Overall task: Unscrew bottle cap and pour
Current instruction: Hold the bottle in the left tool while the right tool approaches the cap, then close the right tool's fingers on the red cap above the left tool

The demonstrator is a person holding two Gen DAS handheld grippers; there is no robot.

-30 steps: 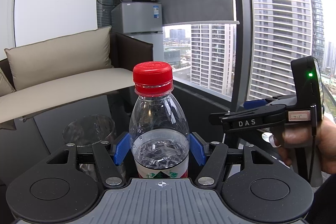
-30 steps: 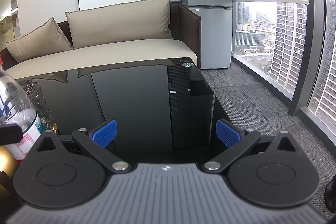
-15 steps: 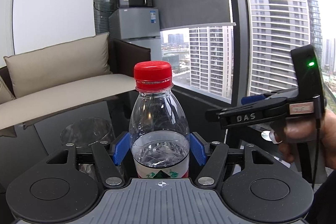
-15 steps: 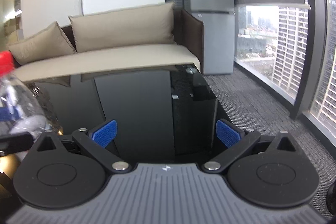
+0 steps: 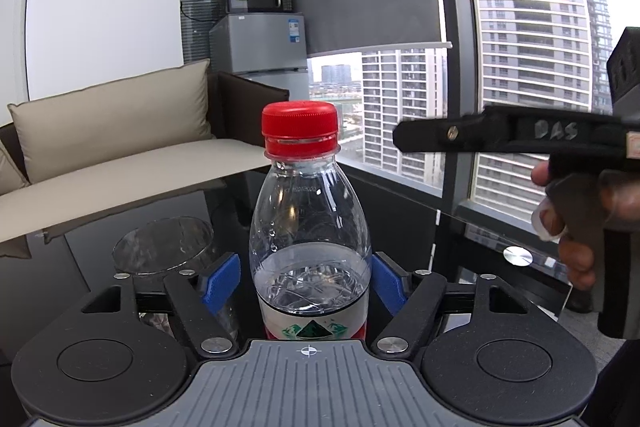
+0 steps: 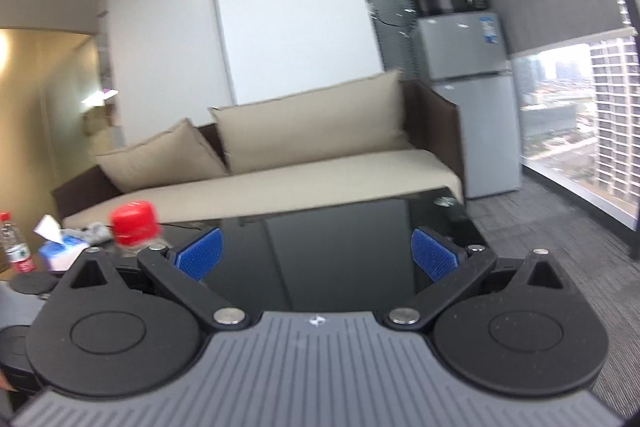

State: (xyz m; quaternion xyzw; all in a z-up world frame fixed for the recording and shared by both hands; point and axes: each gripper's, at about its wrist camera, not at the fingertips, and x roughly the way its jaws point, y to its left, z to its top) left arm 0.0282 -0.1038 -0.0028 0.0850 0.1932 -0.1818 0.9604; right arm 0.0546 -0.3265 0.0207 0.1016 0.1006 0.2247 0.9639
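A clear water bottle [image 5: 308, 239] with a red cap [image 5: 299, 126] stands upright between the blue pads of my left gripper [image 5: 307, 277], which is shut on its body. A clear glass [image 5: 164, 247] stands on the black table just left of the bottle. My right gripper [image 6: 316, 253] is open and empty; from the left wrist view its black finger [image 5: 472, 135] is level with the cap, to its right. In the right wrist view the red cap [image 6: 134, 222] is at the lower left, blurred.
The glossy black glass table [image 6: 340, 247] ends at an edge on the right [image 5: 460, 215]. A tissue pack [image 6: 60, 251] and a second red-capped bottle [image 6: 14, 247] stand at far left. A beige sofa [image 6: 320, 163], fridge and windows lie beyond.
My right gripper has risen to cap height and swung left toward the bottle. The left gripper still holds the bottle, which has barely moved.
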